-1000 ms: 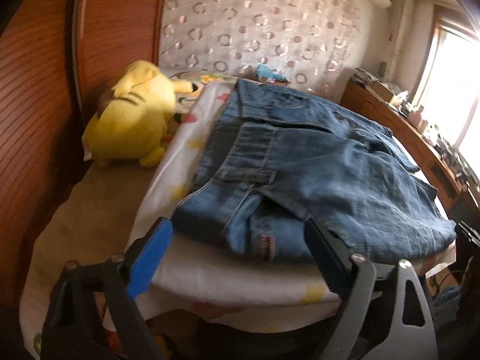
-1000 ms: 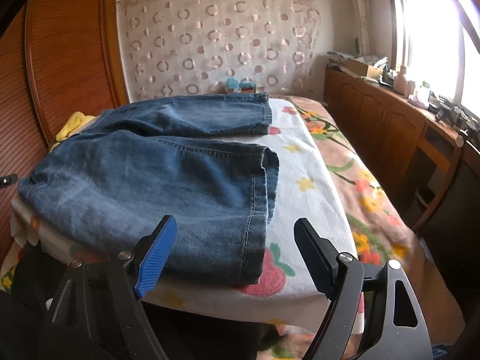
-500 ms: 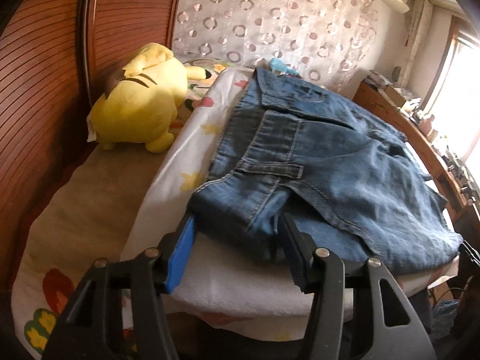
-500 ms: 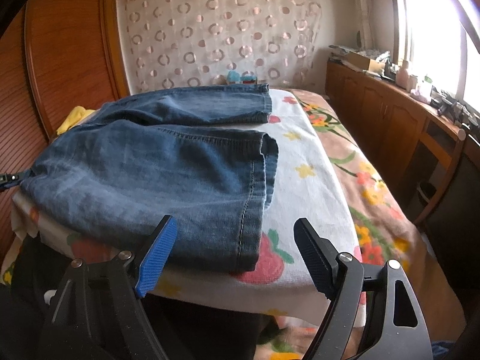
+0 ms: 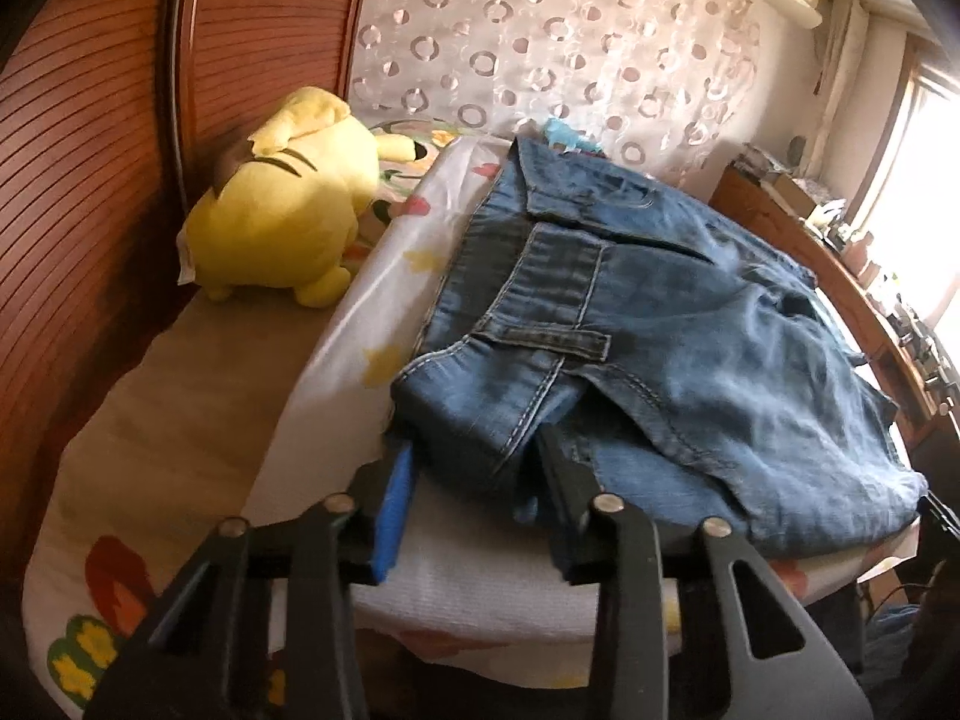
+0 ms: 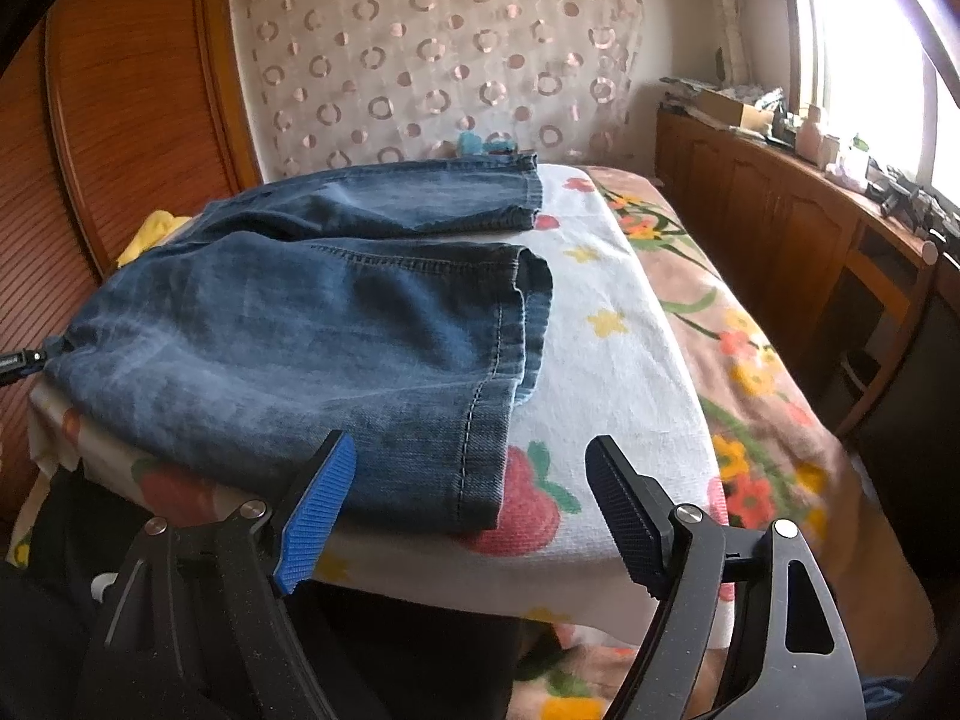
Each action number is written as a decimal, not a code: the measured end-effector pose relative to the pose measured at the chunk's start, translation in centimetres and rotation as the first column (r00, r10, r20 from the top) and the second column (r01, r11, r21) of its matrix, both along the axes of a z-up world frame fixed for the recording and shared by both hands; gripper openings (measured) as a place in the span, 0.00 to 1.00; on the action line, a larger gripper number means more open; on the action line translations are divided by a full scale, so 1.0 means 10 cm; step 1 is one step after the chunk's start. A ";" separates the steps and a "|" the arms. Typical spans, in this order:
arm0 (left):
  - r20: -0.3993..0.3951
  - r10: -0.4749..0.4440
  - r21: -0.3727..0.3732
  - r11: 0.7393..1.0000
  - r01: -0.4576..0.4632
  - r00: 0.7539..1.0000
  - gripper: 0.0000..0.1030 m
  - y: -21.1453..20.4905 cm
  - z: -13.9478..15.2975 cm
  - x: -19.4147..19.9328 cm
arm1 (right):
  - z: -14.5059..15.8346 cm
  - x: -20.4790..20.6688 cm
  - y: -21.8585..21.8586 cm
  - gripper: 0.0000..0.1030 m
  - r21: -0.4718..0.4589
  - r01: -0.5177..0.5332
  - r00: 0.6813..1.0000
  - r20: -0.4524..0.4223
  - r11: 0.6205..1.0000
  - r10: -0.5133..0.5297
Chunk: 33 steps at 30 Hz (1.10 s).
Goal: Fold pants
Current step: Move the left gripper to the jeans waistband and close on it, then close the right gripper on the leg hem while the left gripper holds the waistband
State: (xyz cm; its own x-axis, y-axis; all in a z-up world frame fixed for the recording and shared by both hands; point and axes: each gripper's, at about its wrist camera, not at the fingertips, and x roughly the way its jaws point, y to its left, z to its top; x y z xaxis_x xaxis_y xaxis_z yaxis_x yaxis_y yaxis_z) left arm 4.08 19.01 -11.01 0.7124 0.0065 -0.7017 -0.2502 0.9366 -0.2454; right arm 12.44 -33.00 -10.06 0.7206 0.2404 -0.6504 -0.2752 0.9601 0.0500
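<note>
Blue denim pants (image 5: 690, 330) lie folded lengthwise on a white flower-print cover (image 5: 480, 588). My left gripper (image 5: 477, 480) is at the waistband's near corner, its jaws closing. The denim is bunched between them and both pads touch it. In the right wrist view the pants (image 6: 300, 330) show their leg ends. My right gripper (image 6: 471, 510) stands open at the bed's near edge. The near hem corner lies between its fingers, and neither pad touches it. The left gripper's tip (image 6: 24, 360) shows at the far left, at the waist.
A yellow plush toy (image 5: 282, 222) sits to the left of the pants by a ribbed wooden panel (image 5: 90, 180). A wooden cabinet (image 6: 780, 228) with clutter on top runs along the window side. A circle-patterned curtain (image 6: 432, 72) hangs behind the bed.
My left gripper has come forward onto the waistband corner and its jaws have narrowed from wide apart until they pinch the denim. The right gripper has kept its place and its width.
</note>
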 end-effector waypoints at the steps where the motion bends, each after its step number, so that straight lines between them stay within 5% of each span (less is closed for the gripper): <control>1: 0.002 -0.005 0.006 1.000 0.005 1.000 0.30 -0.01 0.01 0.01 | 0.00 0.01 -0.01 0.77 0.004 -0.001 1.000 -0.004 1.000 0.001; 13: -0.040 -0.009 0.057 0.998 0.011 0.999 0.33 -0.09 -0.03 0.13 | -0.10 0.06 0.10 0.58 0.011 -0.049 0.997 -0.056 0.999 0.049; 17: -0.041 -0.007 0.069 0.998 0.010 0.999 0.33 -0.11 -0.03 0.13 | -0.10 0.07 0.11 0.41 0.002 -0.049 0.997 -0.057 0.999 0.049; 23: -0.008 -0.012 0.063 0.998 0.012 1.000 0.12 -0.11 0.05 0.08 | -0.07 0.10 0.09 0.17 0.002 -0.069 0.996 -0.049 0.998 0.069; 33: 0.149 -0.049 0.083 0.996 0.037 0.988 0.10 -0.21 0.65 0.03 | 0.46 0.14 0.14 0.14 -0.001 -0.102 0.989 0.106 0.995 0.102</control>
State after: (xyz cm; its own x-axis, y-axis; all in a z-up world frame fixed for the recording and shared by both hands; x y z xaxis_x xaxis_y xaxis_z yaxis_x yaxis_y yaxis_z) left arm 4.42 16.87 -4.56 0.8106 0.0257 -0.5850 -0.1754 0.9638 -0.2008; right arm 13.79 -31.62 -5.48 0.7566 0.3191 -0.5707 -0.3756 0.9266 0.0201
